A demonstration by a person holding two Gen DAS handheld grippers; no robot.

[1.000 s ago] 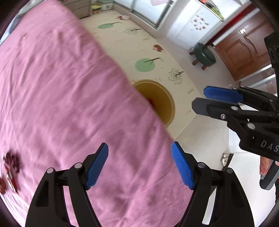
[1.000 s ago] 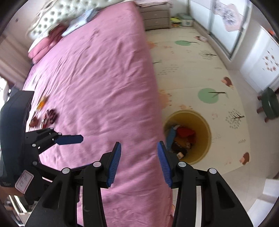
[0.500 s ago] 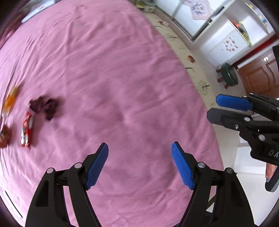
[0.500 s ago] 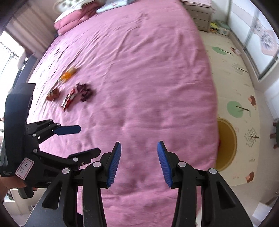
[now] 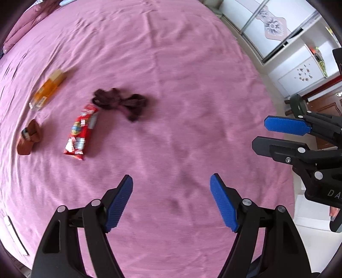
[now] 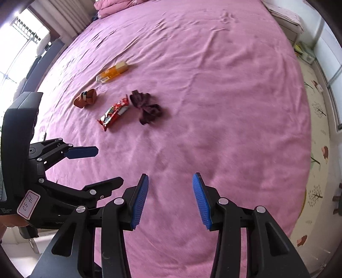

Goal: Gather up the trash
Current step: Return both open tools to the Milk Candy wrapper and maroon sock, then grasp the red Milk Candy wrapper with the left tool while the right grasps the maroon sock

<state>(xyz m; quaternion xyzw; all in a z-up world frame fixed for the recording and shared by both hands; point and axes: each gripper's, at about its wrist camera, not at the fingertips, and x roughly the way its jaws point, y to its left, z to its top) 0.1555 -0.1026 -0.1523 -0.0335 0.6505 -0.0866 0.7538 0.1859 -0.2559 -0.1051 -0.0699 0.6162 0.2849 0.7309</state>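
Observation:
Several pieces of trash lie on the pink bed (image 5: 192, 89): a red snack wrapper (image 5: 80, 132) (image 6: 113, 113), a dark maroon crumpled piece (image 5: 121, 102) (image 6: 146, 106), an orange packet (image 5: 48, 89) (image 6: 112, 71) and a brown crumpled wrapper (image 5: 28, 138) (image 6: 85, 98). My left gripper (image 5: 171, 198) hovers open over bare sheet, below and right of the trash, nothing between its blue pads. My right gripper (image 6: 170, 197) is also open and empty, nearer the bed's front edge. Each gripper shows in the other's view: the right gripper (image 5: 275, 136) at the right edge, the left gripper (image 6: 94, 164) at the left.
A patterned play mat (image 6: 318, 132) covers the floor right of the bed. White cupboards (image 5: 299, 70) and a dark stool (image 5: 297, 104) stand beyond it. Pink pillows (image 6: 115, 6) lie at the head of the bed, with a window (image 6: 19, 42) on the left.
Both grippers have swept from the bed's edge above the yellow bin to over the bed, rolling as they went. The trash pieces have come into view; the bin has dropped out.

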